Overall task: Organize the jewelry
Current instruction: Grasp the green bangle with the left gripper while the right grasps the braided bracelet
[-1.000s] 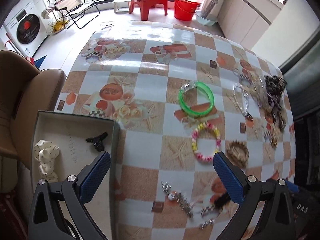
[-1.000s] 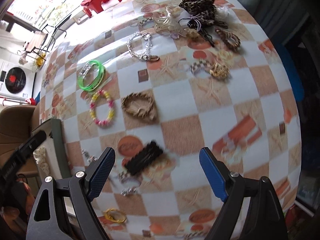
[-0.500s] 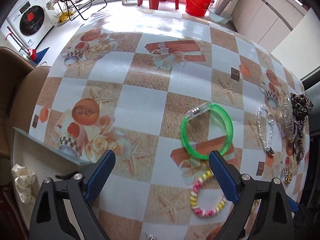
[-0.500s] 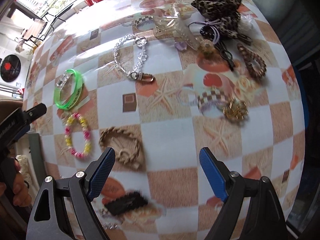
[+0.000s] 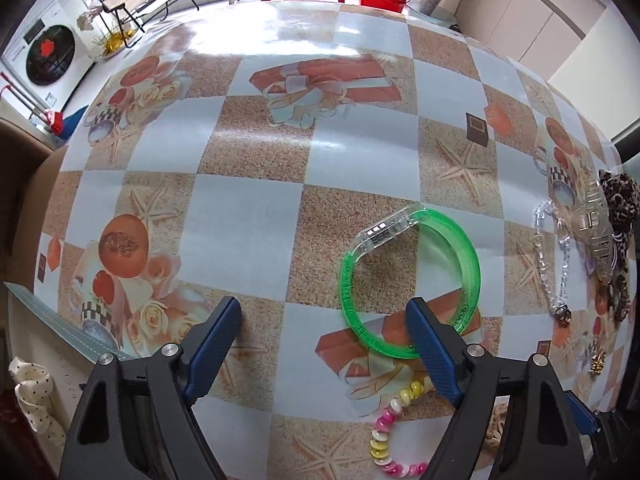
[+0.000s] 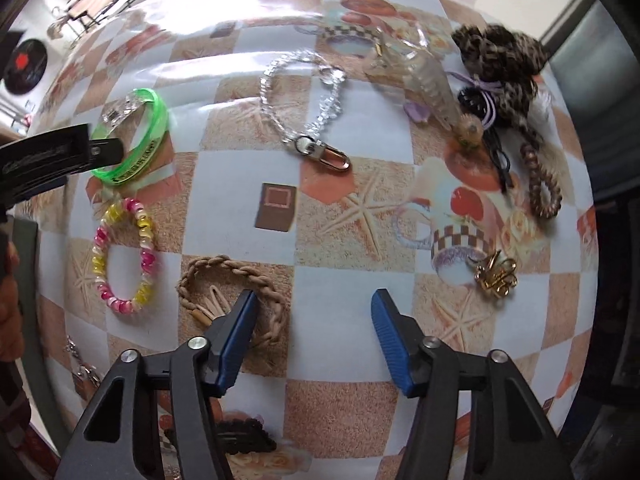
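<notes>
Green see-through plastic bangle (image 5: pixel 412 280) lies flat on the checked tablecloth with pictures of starfish and cups (image 5: pixel 248 216), and it is the thing to watch. The left gripper (image 5: pixel 324 322) is wide open and holds nothing. One blue finger sits over the near edge of the bangle, and the other finger is well to the left of it. It looks like the bangle will be picked up next.

Just near the bangle, on the side closer to the person, lies a pink and yellow bead bracelet (image 6: pixel 122 254). Beside that is a tan braided rope bracelet (image 6: pixel 236 290). Farther right of the bangle lie a clear crystal chain with a silver clasp (image 6: pixel 308 108), a leopard-print cloth scrunchie (image 6: pixel 504 54) and a small gold clip (image 6: pixel 496 274).

The right gripper (image 6: pixel 312 328) is open too, empty, above the rope bracelet's edge.

Far left of the bangle is the corner of a grey box (image 5: pixel 60 320) with a white dotted cloth bow (image 5: pixel 34 400) by it. Most jewelry is still out on the cloth, so the job seems barely started.
</notes>
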